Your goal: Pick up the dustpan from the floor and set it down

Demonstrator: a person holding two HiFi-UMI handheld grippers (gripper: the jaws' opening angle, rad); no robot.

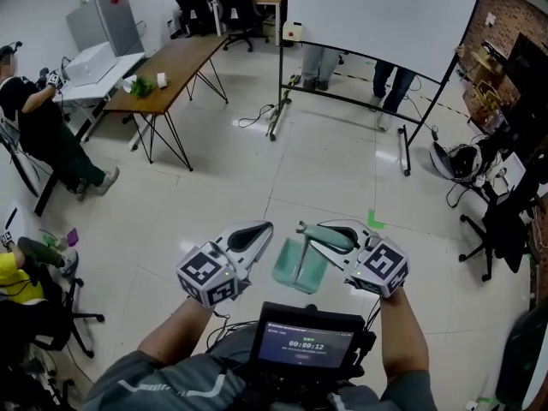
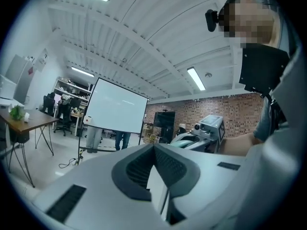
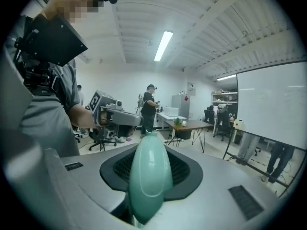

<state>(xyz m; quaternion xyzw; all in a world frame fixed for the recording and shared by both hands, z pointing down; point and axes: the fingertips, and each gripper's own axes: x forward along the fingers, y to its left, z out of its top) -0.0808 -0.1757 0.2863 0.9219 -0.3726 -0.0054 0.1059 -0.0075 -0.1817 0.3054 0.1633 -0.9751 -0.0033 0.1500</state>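
My right gripper (image 1: 313, 229) is shut on the pale green handle (image 1: 332, 237) of the dustpan, held above the floor in front of the person. The pan (image 1: 300, 265) hangs down between the two grippers, over the white tiles. Seen from the right gripper view, the handle (image 3: 148, 176) runs out between the jaws and fills the gap. To the dustpan's left, my left gripper (image 1: 259, 231) is shut with nothing in it; in its own view the jaws (image 2: 158, 186) meet at a thin slit. It does not touch the dustpan.
A wooden table (image 1: 171, 67) stands at the back left, and a whiteboard on a wheeled stand (image 1: 377, 15) at the back. Seated people are at the left edge, office chairs (image 1: 501, 229) at the right. A green tape mark (image 1: 375, 221) lies on the floor.
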